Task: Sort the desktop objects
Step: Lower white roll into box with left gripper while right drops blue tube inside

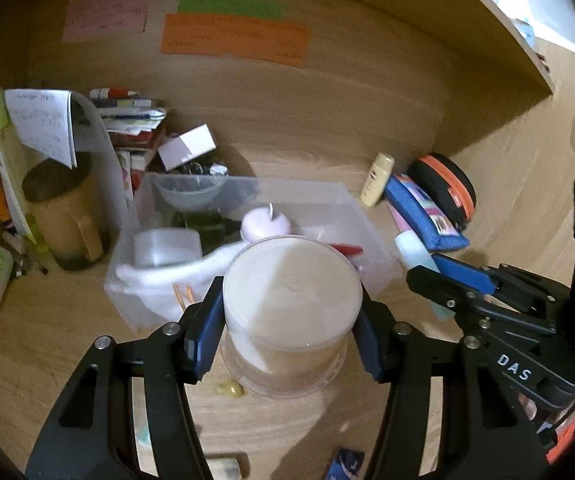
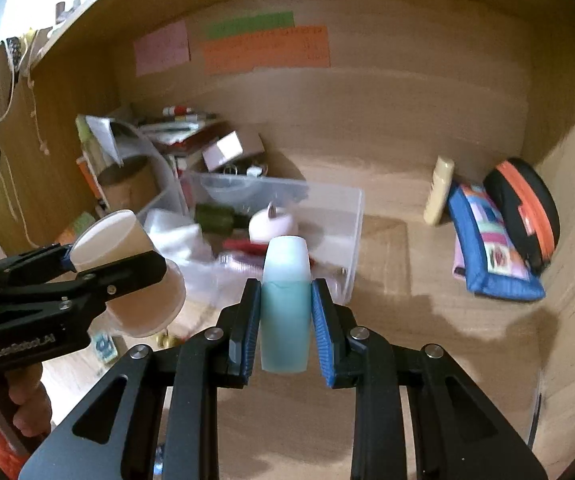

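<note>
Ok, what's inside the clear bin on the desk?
In the clear bin: a pink round thing, a dark green object, something red, white cloth and a small clear bowl. The cloth hides whatever lies beneath it.

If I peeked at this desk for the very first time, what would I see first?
Right up front, the right claw is squeezing a teal bottle with a white cap, and the left claw holds a round clear tub. Behind them sits a see-through box full of odds and ends. High on the wooden back wall are pink, green and orange paper notes.
</note>
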Available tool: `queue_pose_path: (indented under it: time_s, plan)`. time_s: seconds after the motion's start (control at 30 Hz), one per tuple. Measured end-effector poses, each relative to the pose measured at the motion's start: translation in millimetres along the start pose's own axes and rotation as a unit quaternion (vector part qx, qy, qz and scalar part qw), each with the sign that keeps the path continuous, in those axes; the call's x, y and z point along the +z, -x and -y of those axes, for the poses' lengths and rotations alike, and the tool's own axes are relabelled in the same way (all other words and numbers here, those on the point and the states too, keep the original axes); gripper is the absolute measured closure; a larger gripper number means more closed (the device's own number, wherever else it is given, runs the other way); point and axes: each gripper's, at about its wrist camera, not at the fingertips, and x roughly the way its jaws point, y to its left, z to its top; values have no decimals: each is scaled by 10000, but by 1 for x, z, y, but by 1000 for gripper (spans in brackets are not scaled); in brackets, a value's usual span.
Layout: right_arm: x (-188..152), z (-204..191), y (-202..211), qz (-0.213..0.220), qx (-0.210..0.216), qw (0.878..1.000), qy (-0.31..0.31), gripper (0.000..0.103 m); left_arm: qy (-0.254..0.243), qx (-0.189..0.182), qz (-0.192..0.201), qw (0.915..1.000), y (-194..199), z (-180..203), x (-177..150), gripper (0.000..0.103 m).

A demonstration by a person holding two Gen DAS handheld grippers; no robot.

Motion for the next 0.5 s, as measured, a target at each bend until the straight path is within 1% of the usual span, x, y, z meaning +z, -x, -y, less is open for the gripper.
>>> queue_pose_path:
  time_s: [0.2, 0.3, 0.5]
  plan:
    - [19, 2, -16, -27, -17, 10000, -42, 80, -31, 50, -38, 10000, -18, -7, 23, 46]
    - [26, 2, -29, -96, -54, 9999, 25, 80, -73, 114, -122, 9998, -32, -8, 29, 46]
    - [35, 0, -58, -254, -160, 9994, 172, 80, 1, 207, -228, 9995, -53, -10, 36, 46]
